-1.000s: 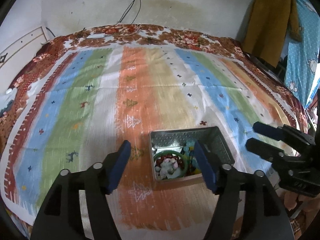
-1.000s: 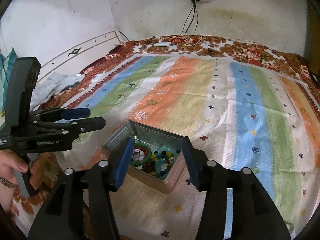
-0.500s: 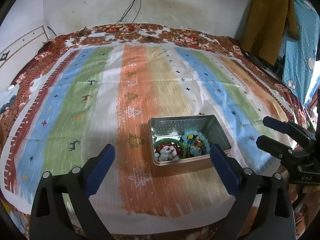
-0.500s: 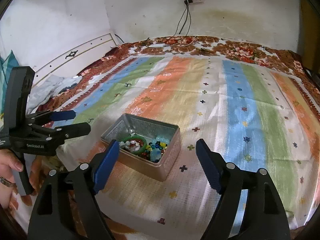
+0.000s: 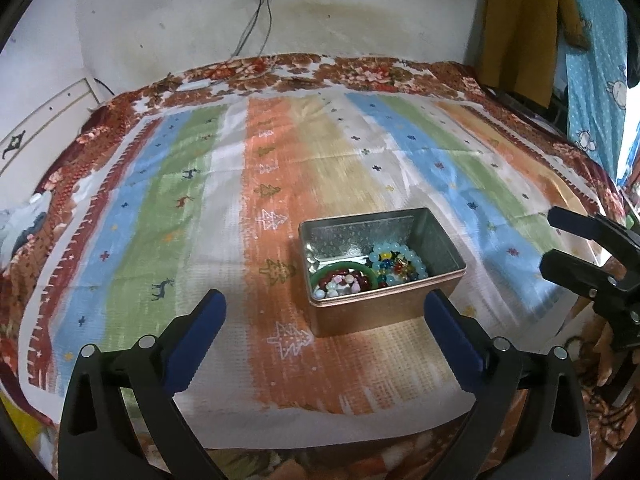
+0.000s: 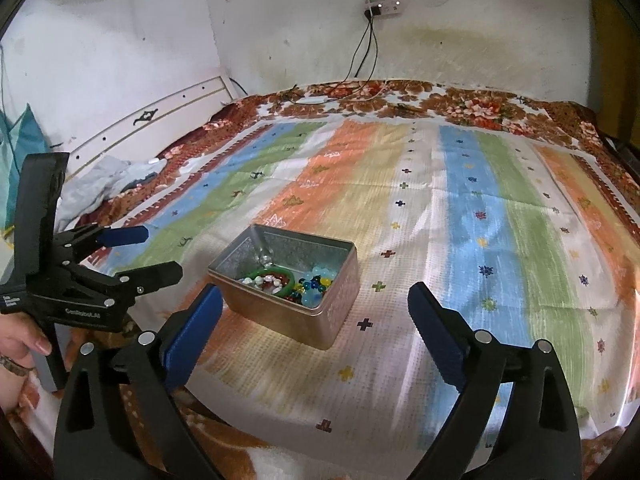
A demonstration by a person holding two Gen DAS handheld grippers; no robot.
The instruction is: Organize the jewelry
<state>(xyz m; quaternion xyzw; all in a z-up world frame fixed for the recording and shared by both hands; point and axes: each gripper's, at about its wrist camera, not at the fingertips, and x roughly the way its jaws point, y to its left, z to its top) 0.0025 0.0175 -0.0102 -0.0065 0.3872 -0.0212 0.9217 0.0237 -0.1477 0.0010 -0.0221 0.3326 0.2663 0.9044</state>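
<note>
Bed (image 5: 120, 208) fills both views, covered by striped cloth (image 6: 460, 208) with floral border; wide bare stretch of cloth left, right and beyond the tin. Near edge of bed just under both claws; far edge against white wall (image 5: 360, 20), headboard (image 6: 160, 120) along left side. Hanging clothes (image 5: 516, 20) past right edge of bed. Metal tin (image 5: 440, 240), lid off, sits near the front edge on the orange stripe, apart from both claws. Inside, packed toward the near end: green bangle (image 5: 352, 270), pale blue bead bracelet (image 5: 418, 260), mixed small beads (image 6: 308, 286); far half of tin floor bare. Left claw (image 5: 324, 312) spread wide, nothing held, tips either side of the tin's near wall but not touching. Right claw (image 6: 316, 312) spread wide too, holding nothing, hovers at tin's near corner, clear of it. Left hand (image 6: 16, 340) grips the handle at bed's front edge.
</note>
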